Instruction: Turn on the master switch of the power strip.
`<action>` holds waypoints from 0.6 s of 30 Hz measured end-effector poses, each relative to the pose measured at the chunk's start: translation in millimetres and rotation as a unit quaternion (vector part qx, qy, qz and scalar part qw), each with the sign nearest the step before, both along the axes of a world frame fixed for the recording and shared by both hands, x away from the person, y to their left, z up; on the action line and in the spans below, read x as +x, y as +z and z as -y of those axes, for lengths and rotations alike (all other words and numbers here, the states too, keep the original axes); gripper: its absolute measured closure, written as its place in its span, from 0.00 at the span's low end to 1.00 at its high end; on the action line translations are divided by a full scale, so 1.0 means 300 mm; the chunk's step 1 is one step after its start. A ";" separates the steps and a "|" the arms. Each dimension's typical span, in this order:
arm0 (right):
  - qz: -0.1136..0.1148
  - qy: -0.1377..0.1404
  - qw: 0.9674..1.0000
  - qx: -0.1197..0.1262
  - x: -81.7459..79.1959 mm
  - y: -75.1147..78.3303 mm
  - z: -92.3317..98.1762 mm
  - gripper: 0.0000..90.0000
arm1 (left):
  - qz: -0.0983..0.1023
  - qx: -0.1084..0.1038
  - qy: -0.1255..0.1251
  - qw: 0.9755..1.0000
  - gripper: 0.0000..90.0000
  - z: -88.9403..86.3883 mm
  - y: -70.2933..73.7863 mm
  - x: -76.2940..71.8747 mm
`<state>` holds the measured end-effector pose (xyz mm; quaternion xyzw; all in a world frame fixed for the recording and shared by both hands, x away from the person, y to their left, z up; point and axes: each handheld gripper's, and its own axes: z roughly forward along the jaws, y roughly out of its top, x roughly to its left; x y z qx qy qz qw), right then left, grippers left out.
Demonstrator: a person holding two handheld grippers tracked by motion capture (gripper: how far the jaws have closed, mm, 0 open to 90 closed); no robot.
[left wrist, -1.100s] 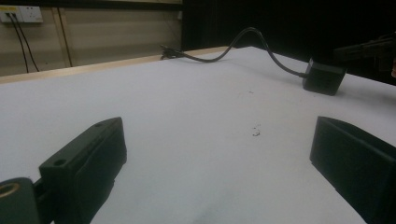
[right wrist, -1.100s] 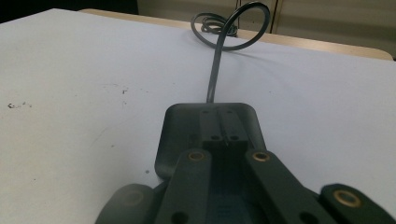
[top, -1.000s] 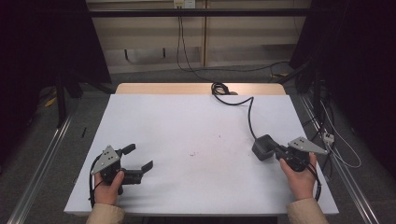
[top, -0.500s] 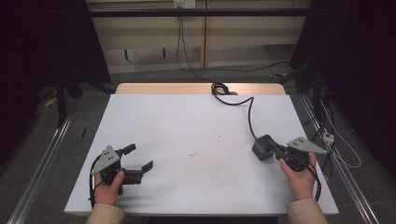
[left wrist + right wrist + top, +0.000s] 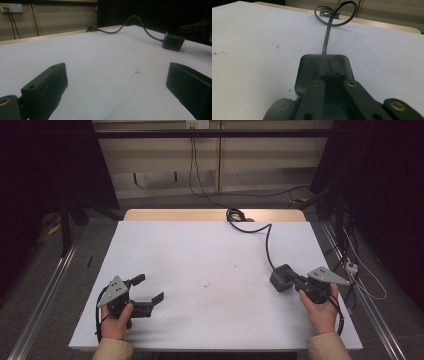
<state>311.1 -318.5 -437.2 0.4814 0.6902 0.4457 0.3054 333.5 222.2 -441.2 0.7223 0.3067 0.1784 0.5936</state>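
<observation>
1. The white tabletop (image 5: 210, 255) spans the high view, with a bare wooden strip along its far edge at 12 o'clock.
2. A black cable (image 5: 265, 237) runs from a coil at the far edge, near 1 o'clock, down to a dark power adapter (image 5: 281, 278) at about 4 o'clock.
3. The right gripper (image 5: 296, 281), held in the right hand (image 5: 320, 307) at 4 o'clock, has its jaws closed together, their tips lying over the adapter's top; whether they pinch it I cannot tell.
4. The left gripper (image 5: 148, 289), held in the left hand (image 5: 116, 320) at 8 o'clock, has its jaws spread wide, released, above bare tabletop.
5. Small dark specks (image 5: 206, 285) mark the tabletop near its centre.
</observation>
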 end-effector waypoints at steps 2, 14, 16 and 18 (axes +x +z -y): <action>-0.001 0.000 1.000 -0.001 0.000 0.000 -0.001 1.00 | 0.000 0.000 0.000 1.000 0.04 0.000 0.000 0.000; -0.001 0.000 1.000 0.002 0.001 0.000 0.001 1.00 | -0.002 -0.001 -0.001 1.000 0.04 0.001 -0.002 0.000; -0.002 0.001 1.000 0.003 0.001 0.000 0.002 1.00 | -0.002 -0.001 -0.001 1.000 0.04 0.001 -0.002 0.000; -0.002 0.000 1.000 0.002 0.001 0.000 0.001 1.00 | -0.002 -0.002 -0.001 1.000 0.04 0.001 -0.003 0.000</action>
